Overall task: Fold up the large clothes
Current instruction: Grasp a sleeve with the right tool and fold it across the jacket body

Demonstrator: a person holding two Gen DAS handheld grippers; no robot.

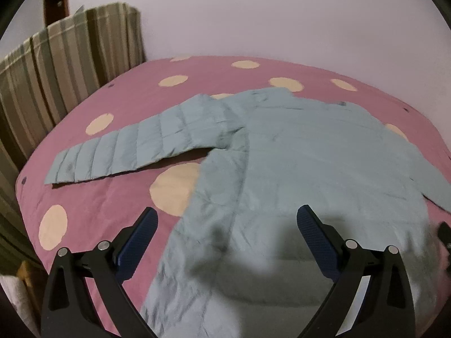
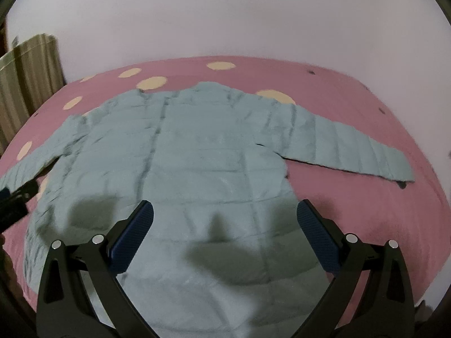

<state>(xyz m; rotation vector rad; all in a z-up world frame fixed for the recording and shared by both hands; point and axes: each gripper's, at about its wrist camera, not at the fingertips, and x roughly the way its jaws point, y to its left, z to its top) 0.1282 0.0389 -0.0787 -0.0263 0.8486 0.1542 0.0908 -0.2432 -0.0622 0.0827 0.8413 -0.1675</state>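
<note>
Lying flat on the pink, cream-dotted bedspread, the pale blue quilted jacket has both sleeves spread outward. The left tool hovers above its hem near one side edge, fingers spread wide and holding nothing. The right tool hangs over the lower middle, equally wide and empty. A striped curtain stands beside the bed.

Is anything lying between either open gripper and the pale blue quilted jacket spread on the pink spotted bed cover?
Nothing visible. The left gripper and right gripper both hover open over the pale blue quilted jacket, which lies flat with sleeves spread on the pink spotted bed cover. Only their shadows fall on it.
</note>
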